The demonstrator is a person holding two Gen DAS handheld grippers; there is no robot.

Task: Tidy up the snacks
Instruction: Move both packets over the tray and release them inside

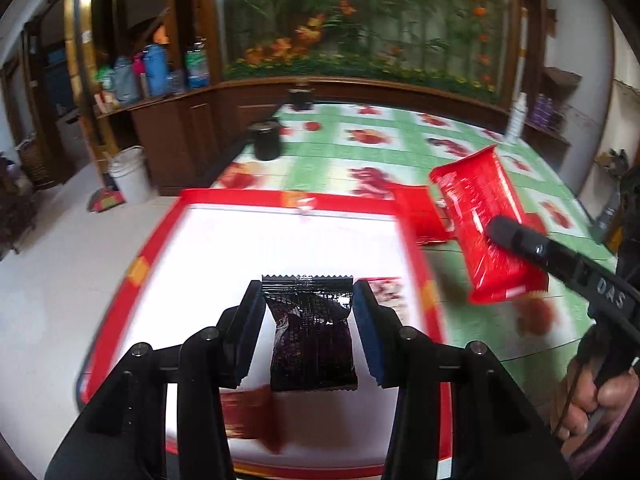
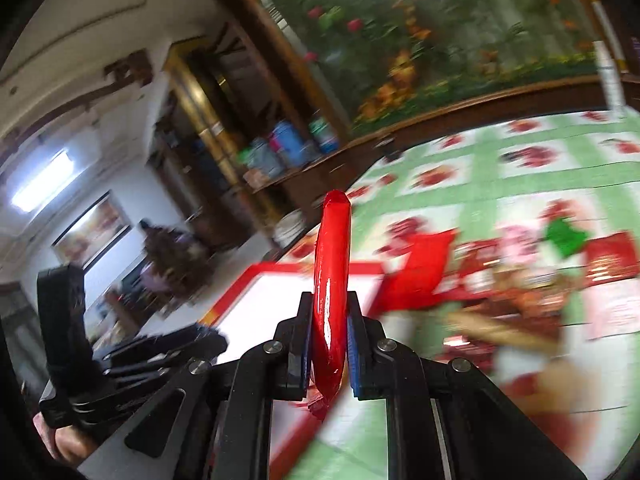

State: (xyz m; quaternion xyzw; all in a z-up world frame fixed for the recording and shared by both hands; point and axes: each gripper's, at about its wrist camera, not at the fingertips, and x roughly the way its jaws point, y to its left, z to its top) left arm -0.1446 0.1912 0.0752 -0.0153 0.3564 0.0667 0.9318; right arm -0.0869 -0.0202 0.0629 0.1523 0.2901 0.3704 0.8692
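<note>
Left wrist view: left gripper [image 1: 308,308] pinching a black packet [image 1: 310,336] above the white tray [image 1: 224,240] with its red rim. To the right, right gripper [image 1: 496,228] clamped on a red packet [image 1: 480,224], above the green flowered tablecloth [image 1: 360,148]. Black jar [image 1: 265,139] far left on the table.

Right wrist view: right gripper [image 2: 329,332] pressed tight on the red packet [image 2: 332,280], seen edge-on and upright. Tray [image 2: 280,292] beyond, left gripper [image 2: 192,344] at near left. Blurred snack pile [image 2: 520,280] on the right of the tablecloth [image 2: 500,184].
</note>
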